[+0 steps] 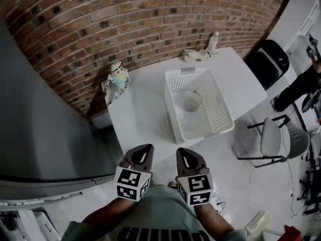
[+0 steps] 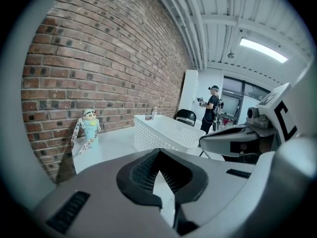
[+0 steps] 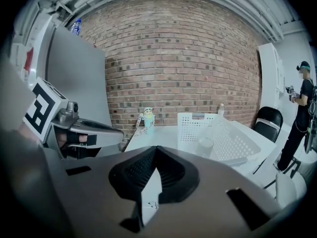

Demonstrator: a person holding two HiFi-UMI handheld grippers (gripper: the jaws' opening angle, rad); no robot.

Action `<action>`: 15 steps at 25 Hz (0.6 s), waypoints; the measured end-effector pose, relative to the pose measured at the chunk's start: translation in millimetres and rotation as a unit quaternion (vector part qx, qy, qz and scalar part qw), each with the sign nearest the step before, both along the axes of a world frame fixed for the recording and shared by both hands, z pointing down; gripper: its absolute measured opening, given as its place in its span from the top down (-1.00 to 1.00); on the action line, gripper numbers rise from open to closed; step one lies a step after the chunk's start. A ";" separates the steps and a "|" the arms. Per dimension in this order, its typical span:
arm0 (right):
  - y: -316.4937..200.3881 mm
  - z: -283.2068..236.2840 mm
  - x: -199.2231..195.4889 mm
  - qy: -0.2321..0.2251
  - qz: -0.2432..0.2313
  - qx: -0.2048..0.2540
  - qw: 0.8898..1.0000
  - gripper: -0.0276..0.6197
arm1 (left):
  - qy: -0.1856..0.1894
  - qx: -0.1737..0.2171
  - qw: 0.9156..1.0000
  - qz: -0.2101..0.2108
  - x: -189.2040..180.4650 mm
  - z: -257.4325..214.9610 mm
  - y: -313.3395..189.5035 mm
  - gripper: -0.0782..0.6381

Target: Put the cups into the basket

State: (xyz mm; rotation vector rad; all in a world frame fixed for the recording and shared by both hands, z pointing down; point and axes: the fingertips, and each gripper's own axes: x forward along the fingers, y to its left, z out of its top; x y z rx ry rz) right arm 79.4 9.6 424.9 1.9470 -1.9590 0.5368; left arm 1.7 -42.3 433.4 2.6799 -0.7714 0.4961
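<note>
A white tabletop [image 1: 140,112] is seen from above. A white basket [image 1: 171,104] is set toward its right side, one cup [image 1: 192,101] is seen on the basket's floor, and no cup is found outside it. The left gripper [image 1: 144,152] and right gripper [image 1: 188,154] are held side by side off the near edge, fingers clenched on nothing. The task is judged nearly done — any further reach is best made over the rim. Open room is left on the tabletop's left half — a toy figure [image 1: 118,79] at its back corner, a chair [image 1: 273,139] off the right edge.
</note>
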 end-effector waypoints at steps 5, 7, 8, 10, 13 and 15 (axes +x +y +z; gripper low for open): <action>22.7 -6.9 21.7 0.001 -0.009 0.013 1.000 0.88 | -0.004 0.009 1.000 -0.024 11.9 -8.8 20.7 0.77; 33.9 -9.9 31.6 -0.001 -0.015 0.019 1.000 0.88 | -0.008 0.013 0.999 -0.032 18.5 -12.3 35.0 0.76; 39.5 -11.1 35.5 -0.002 -0.020 0.021 1.000 0.88 | -0.010 0.015 0.999 -0.035 21.7 -14.2 42.7 0.77; 50.4 -13.3 41.3 -0.004 -0.032 0.027 0.999 0.88 | -0.014 0.022 0.999 -0.044 27.4 -17.6 57.7 0.77; 64.9 -15.8 45.6 -0.008 -0.052 0.034 0.998 0.88 | -0.023 0.031 0.998 -0.058 31.9 -19.1 77.4 0.76; 73.7 -16.8 45.7 -0.012 -0.067 0.036 0.997 0.88 | -0.031 0.030 0.996 -0.073 29.6 -16.9 89.0 0.76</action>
